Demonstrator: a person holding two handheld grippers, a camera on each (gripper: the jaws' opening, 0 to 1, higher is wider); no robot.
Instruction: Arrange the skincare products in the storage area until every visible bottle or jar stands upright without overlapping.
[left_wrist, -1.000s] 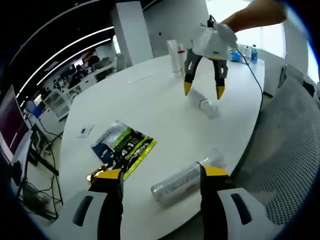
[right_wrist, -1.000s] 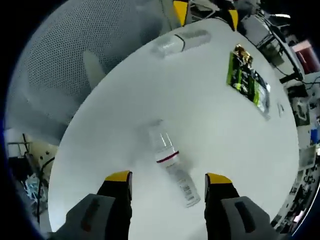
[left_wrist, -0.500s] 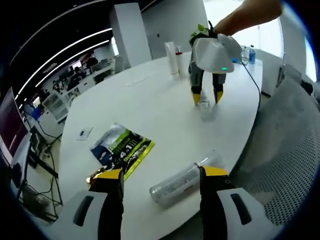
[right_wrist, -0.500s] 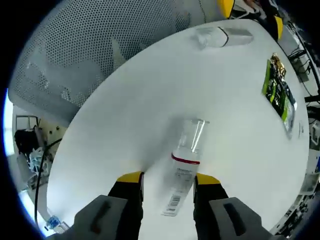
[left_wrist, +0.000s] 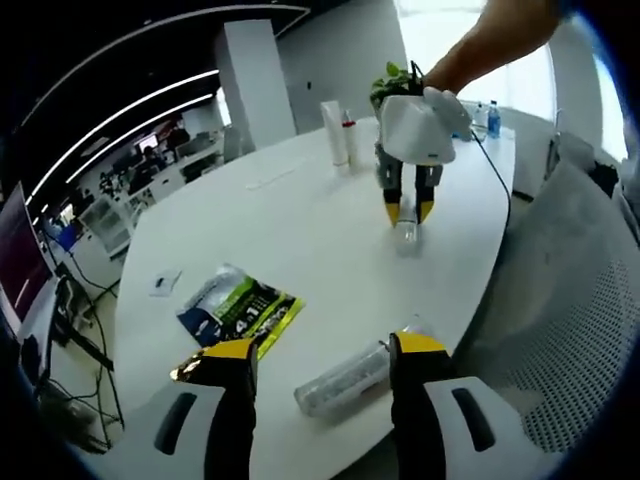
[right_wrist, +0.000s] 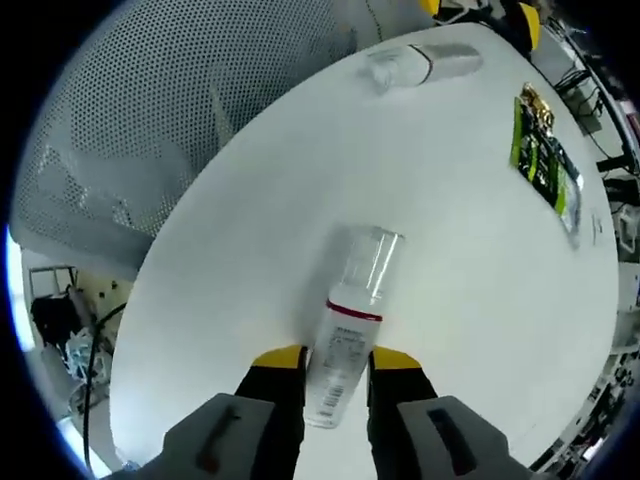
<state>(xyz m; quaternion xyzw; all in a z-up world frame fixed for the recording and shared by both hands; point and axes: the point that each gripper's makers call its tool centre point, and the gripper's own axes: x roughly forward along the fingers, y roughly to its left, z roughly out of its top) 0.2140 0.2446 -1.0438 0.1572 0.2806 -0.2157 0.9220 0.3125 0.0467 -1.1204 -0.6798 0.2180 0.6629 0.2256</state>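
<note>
In the left gripper view, my left gripper (left_wrist: 318, 360) hangs wide open over the near edge of the white table (left_wrist: 300, 220). A clear bottle (left_wrist: 352, 375) lies on its side just past the tips, near the right one. A green packet (left_wrist: 238, 315) lies flat a little to the left. Far across the table my right gripper (left_wrist: 407, 212) points down, its tips close together on a small bottle (left_wrist: 405, 236). Two tall bottles (left_wrist: 337, 132) stand upright at the far edge.

In the right gripper view, my right gripper (right_wrist: 334, 360) is closed narrow on the small bottle (right_wrist: 345, 330). It lies flat on the table (right_wrist: 240, 260), and I hold it on the white label part. The clear cap (right_wrist: 370, 262) points away from me. The other clear bottle (right_wrist: 420, 64) lies on its side at the far edge, and the green packet (right_wrist: 545, 160) is beside it.

I think this small bottle is light, hard and smooth, so it may slip or roll. The grip on the label, low on the body, seems good for tipping it up. The cap is shiny and may slip or come off, so I would not grab there.
</note>
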